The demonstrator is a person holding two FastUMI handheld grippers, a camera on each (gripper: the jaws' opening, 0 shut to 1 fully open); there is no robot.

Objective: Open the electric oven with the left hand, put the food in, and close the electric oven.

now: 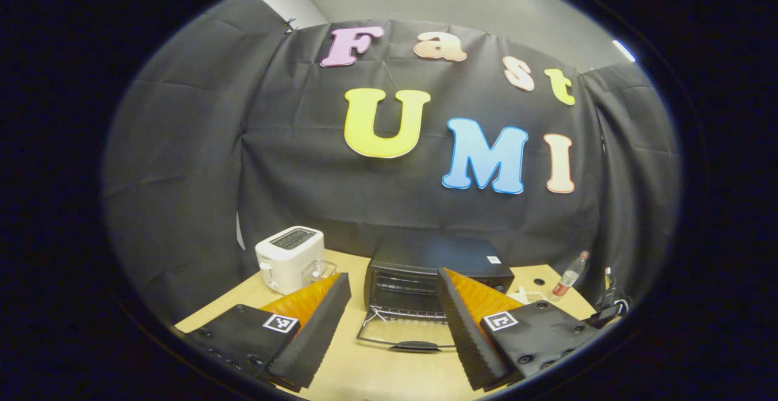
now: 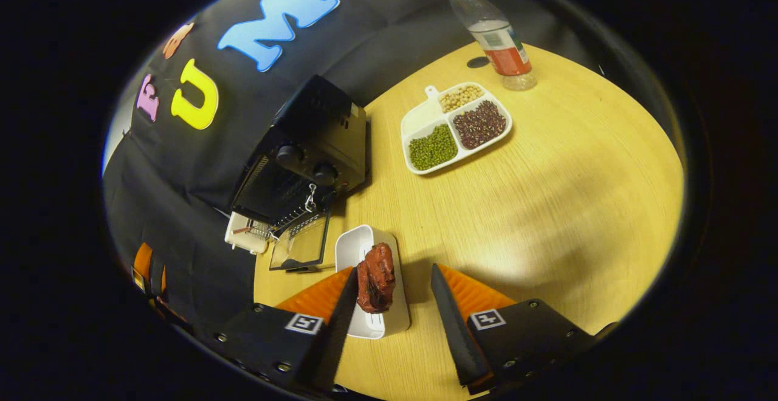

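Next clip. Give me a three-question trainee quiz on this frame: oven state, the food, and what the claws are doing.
1. True or false: the electric oven door is closed.
2. The piece of meat lies on: A) the divided bean tray B) the small white dish C) the oven rack
3. Fill in: the right claw is ____, with the meat between its fingers, and the left claw is ____, holding nothing.

Key: 1 false, the door is folded down. 2 B. 3 open; open.
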